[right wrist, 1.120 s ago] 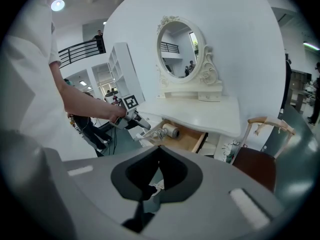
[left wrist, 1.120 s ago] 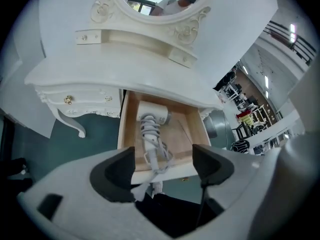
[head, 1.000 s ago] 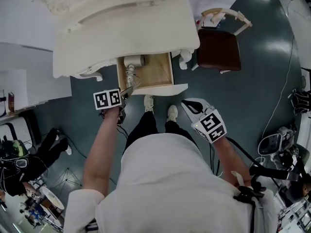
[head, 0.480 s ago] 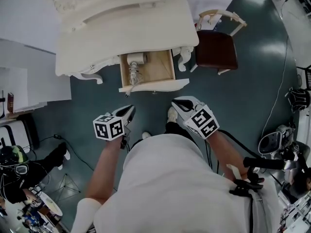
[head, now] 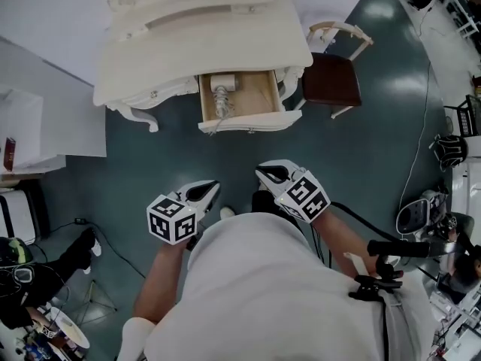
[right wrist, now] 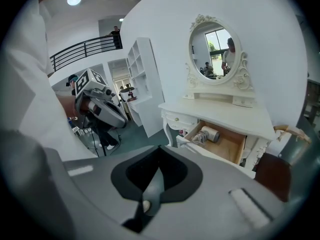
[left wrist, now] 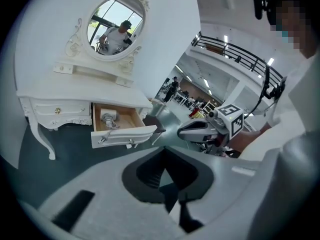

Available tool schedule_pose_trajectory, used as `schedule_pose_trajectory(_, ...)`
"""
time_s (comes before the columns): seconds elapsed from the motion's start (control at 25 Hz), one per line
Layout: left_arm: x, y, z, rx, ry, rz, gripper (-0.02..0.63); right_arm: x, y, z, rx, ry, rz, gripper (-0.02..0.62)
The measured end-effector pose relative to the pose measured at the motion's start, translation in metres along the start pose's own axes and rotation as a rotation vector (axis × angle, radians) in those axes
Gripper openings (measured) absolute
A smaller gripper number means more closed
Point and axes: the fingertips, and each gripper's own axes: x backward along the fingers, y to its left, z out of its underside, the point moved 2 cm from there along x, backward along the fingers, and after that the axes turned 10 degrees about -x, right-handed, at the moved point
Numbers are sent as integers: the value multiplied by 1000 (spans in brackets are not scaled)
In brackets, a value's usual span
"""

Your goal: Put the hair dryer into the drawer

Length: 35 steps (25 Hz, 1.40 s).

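Note:
The white hair dryer (head: 223, 87) lies inside the open wooden drawer (head: 255, 96) of the white dressing table (head: 203, 43), its cord trailing over the drawer's front. Both grippers hang apart from the drawer, close to the person's body. My left gripper (head: 210, 190) is shut and empty. So is my right gripper (head: 265, 172), to its right. The left gripper view shows shut jaws (left wrist: 165, 156), the hair dryer (left wrist: 107, 118) in the drawer (left wrist: 131, 119) far off, and the right gripper (left wrist: 197, 131). The right gripper view shows its shut gripper (right wrist: 158, 159), the hair dryer (right wrist: 210, 134) and the left gripper (right wrist: 112, 116).
A dark-seated chair (head: 331, 81) stands to the right of the drawer. A white shelf unit (head: 30, 138) is at the left. A cable (head: 421, 149) and equipment (head: 421, 220) lie on the floor at the right. A person in black (head: 34, 277) is at the lower left.
The left gripper has left the drawer's front edge, drawn back toward the body and shut. The right gripper has also pulled back. The table and drawer now sit farther away.

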Motion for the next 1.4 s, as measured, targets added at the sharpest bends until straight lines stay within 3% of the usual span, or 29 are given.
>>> schedule_pose_trajectory(0.2,54,-24,45,-34,-33,40,2,-9,76,23,13,-3,6,-2)
schedule_pose_trajectory(0.48,69,-29,47,-59,-21,67,2,-13,98,22,11,17,-6,-2)
schedule_pose_trajectory(0.72,112,-45,89,-86,-57,65,2,-19,159,49,59,21,0,-2)
schedule_pose_trajectory(1.4,130,-55,114,-102,-41,47,2,-19,197,55,101,21,-16,-2)
